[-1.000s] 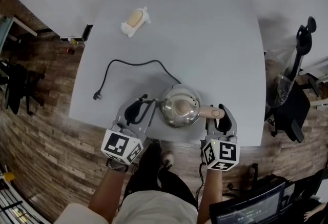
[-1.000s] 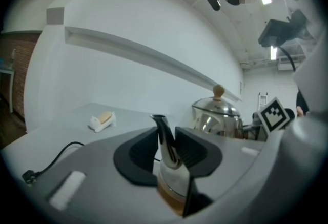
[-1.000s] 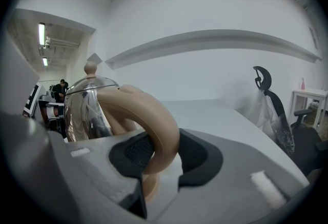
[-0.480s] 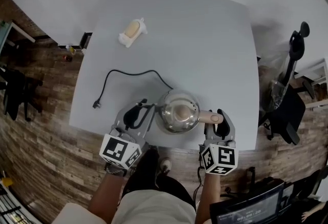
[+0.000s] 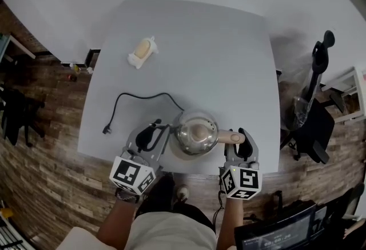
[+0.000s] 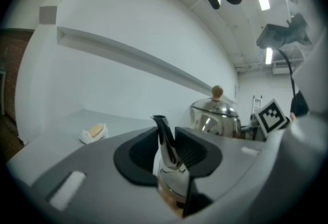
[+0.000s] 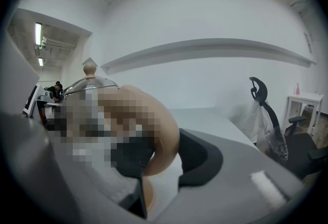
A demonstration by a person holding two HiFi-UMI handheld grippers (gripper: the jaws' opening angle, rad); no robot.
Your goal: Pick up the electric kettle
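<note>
Head view: left gripper grips the electric kettle spout, right gripper the wooden handle, balancing both sides.

We note the electric kettle: round, polished steel, domed lid with a pale knob, tan handle. It is upright at the table's near edge. The left gripper clamps its thin spout and the right gripper clamps the handle. Its black cord trails left, plug loose on the tabletop.
</note>
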